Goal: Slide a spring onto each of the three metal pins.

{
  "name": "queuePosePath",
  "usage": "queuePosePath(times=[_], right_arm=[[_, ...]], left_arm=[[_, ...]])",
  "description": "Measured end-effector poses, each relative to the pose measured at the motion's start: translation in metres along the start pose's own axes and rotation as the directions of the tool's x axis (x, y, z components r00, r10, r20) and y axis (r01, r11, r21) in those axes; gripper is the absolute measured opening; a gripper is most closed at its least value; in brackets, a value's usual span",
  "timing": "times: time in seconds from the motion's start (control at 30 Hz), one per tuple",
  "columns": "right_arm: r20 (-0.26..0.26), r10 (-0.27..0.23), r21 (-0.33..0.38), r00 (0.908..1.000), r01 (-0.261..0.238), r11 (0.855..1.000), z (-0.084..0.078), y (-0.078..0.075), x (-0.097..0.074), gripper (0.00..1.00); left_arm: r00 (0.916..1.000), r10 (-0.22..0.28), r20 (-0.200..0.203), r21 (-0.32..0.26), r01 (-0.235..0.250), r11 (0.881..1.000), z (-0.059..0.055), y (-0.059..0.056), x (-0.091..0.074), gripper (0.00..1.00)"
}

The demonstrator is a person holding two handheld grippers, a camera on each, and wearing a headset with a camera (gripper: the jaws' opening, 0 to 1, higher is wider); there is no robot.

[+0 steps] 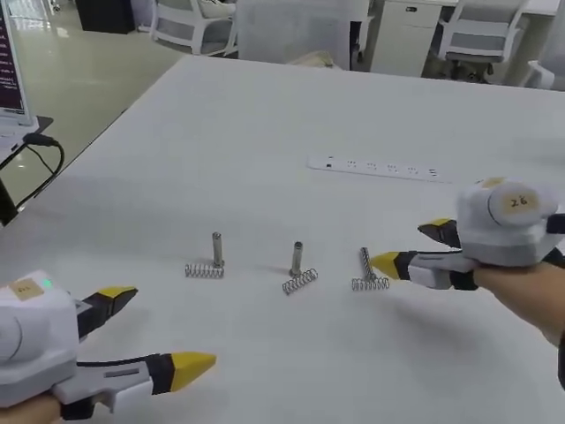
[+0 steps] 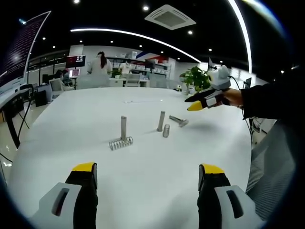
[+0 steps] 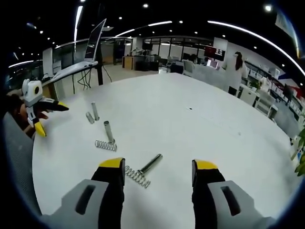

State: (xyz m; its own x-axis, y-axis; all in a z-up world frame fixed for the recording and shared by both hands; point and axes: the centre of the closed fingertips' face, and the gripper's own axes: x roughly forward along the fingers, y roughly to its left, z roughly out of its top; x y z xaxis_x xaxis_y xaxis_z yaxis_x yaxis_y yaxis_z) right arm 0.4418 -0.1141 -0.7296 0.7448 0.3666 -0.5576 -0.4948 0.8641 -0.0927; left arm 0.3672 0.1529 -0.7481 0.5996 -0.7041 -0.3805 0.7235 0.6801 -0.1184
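Note:
Three short metal pins sit in a row on the white table [image 1: 265,132]. The left pin [image 1: 217,249] and the middle pin [image 1: 297,258] stand upright. The right pin [image 1: 365,263] lies on its side [image 3: 150,163]. A loose spring lies by each: left spring [image 1: 205,270], middle spring [image 1: 299,282], right spring [image 1: 370,283]. My left gripper [image 1: 159,331] hovers open near the table's front left, well short of the left pin [image 2: 123,128]. My right gripper [image 1: 408,247] is open just right of the fallen pin, with the right spring [image 3: 137,176] near its left finger.
A white power strip [image 1: 375,167] lies further back on the table. A laptop [image 1: 9,71] with a black cable [image 1: 44,150] stands off the left edge. Office chairs [image 1: 190,22] line the far end. A person [image 2: 101,62] stands far behind.

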Motion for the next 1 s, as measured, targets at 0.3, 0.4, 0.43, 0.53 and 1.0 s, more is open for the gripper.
queuePosePath(times=[0.3,0.4,0.43,0.53,1.0], right_arm=[[-0.045,-0.012,0.008,0.9989,0.013,1.0,-0.004,-0.005,0.016,0.44],[-0.06,-0.014,0.005,0.9981,0.014,1.0,-0.004,-0.003,0.021,0.41],[-0.064,-0.015,0.004,0.9979,0.015,1.0,-0.004,-0.003,0.023,0.4],[-0.083,-0.015,0.0,0.9965,0.015,1.0,-0.006,-0.001,0.028,0.37],[-0.152,-0.013,0.012,0.9883,0.014,1.0,-0.016,0.004,0.047,0.27]], left_arm=[[1.0,-0.004,-0.005,0.0,0.004,1.0,-0.001,-0.001,0.001,0.84],[1.0,-0.003,-0.005,-0.002,0.003,1.0,-0.001,-0.001,0.0,0.83],[1.0,-0.003,-0.005,-0.003,0.003,1.0,-0.001,-0.001,0.0,0.83],[1.0,-0.001,-0.006,-0.004,0.001,1.0,-0.001,0.0,0.0,0.83],[0.9999,0.0,-0.012,-0.016,0.0,1.0,-0.005,0.003,0.0,0.81]])
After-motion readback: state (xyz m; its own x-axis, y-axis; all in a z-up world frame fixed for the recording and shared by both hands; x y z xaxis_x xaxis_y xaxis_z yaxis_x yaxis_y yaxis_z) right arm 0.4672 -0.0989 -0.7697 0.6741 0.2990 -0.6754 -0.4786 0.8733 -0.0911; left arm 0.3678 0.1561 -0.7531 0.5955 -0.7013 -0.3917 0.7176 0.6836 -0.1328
